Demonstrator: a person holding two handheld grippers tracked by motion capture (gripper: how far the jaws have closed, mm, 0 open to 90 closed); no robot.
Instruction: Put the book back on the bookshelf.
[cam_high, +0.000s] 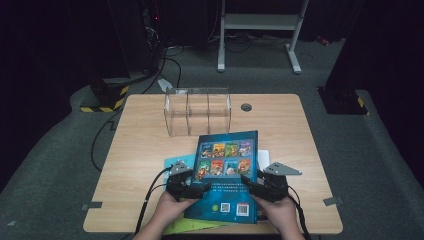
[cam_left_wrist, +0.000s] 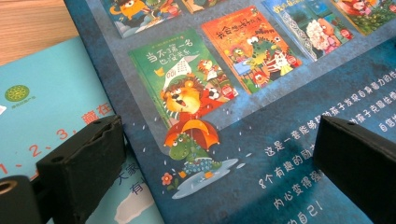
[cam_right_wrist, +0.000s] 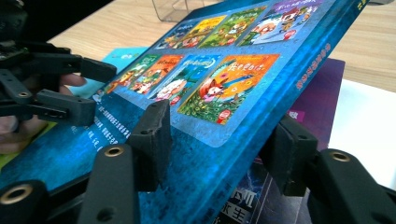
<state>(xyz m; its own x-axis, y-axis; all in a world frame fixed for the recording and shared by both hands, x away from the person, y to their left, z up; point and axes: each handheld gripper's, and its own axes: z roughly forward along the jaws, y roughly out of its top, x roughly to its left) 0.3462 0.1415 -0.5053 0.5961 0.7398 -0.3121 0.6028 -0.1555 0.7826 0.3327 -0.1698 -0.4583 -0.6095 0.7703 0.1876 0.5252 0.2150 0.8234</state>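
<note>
A dark blue picture book (cam_high: 227, 172) lies back cover up near the table's front edge, on top of other books. My right gripper (cam_high: 248, 183) is at its right edge. In the right gripper view that edge (cam_right_wrist: 224, 93) is tilted up and passes between the jaws (cam_right_wrist: 224, 123): one jaw lies over the cover and the other sits beneath, not clamped. My left gripper (cam_high: 202, 189) is open at the left edge. In the left gripper view (cam_left_wrist: 219, 140) one jaw stands over the blue cover (cam_left_wrist: 280, 116) and the other over a light-blue book (cam_left_wrist: 51, 93).
A purple book (cam_right_wrist: 317, 93) and a white sheet (cam_right_wrist: 369, 126) lie under the raised edge. A green book (cam_high: 195, 226) pokes out at the front. A clear divided acrylic box (cam_high: 197, 111) stands at the back of the wooden table (cam_high: 145, 140), beside a cable hole (cam_high: 246, 106).
</note>
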